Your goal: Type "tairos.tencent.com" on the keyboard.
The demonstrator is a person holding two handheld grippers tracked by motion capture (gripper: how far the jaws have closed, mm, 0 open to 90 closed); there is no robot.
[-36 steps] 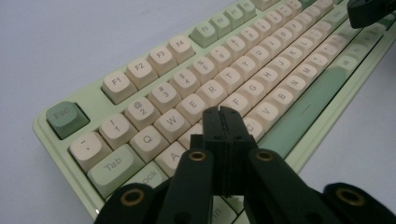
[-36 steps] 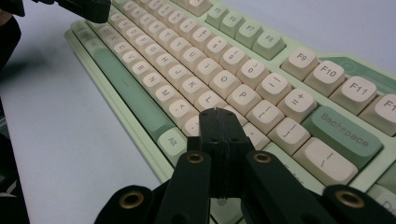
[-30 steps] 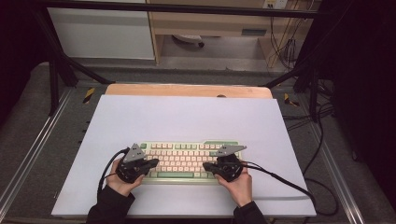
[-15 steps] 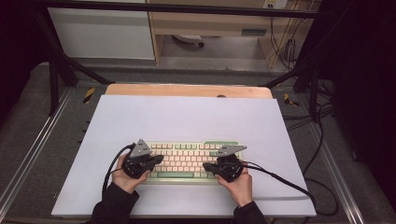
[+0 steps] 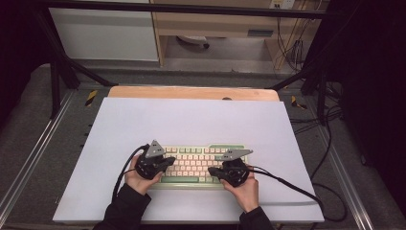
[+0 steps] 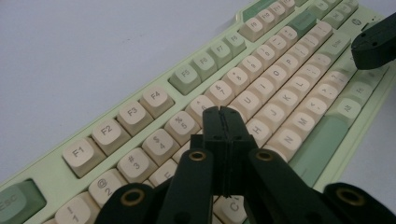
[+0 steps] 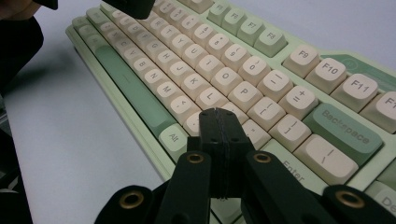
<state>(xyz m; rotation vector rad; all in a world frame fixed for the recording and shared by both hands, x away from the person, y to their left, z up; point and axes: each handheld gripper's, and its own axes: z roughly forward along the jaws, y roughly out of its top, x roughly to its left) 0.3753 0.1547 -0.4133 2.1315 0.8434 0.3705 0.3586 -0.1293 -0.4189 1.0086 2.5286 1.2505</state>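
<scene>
A pale green keyboard (image 5: 198, 163) with cream and green keys lies near the front of the white table top (image 5: 191, 120). My left gripper (image 5: 166, 162) hovers over its left half with jaws pressed together and nothing between them. In the left gripper view the left gripper's (image 6: 223, 116) closed tips sit above the keyboard (image 6: 140, 112) near the number and upper letter rows. My right gripper (image 5: 214, 171) is over the right half, also shut and empty. In the right gripper view the right gripper's (image 7: 217, 119) tips rest above the keyboard (image 7: 243, 70) near the lower right letter keys.
The white sheet covers a wooden board (image 5: 191, 92) whose far edge shows. Black cables (image 5: 287, 184) trail from the right gripper across the table to the right. Metal frame rails (image 5: 33, 158) run along both sides. A cabinet (image 5: 103, 31) stands beyond the table.
My left gripper has shifted right and slightly forward over the keyboard's left half. The right gripper has stayed in place.
</scene>
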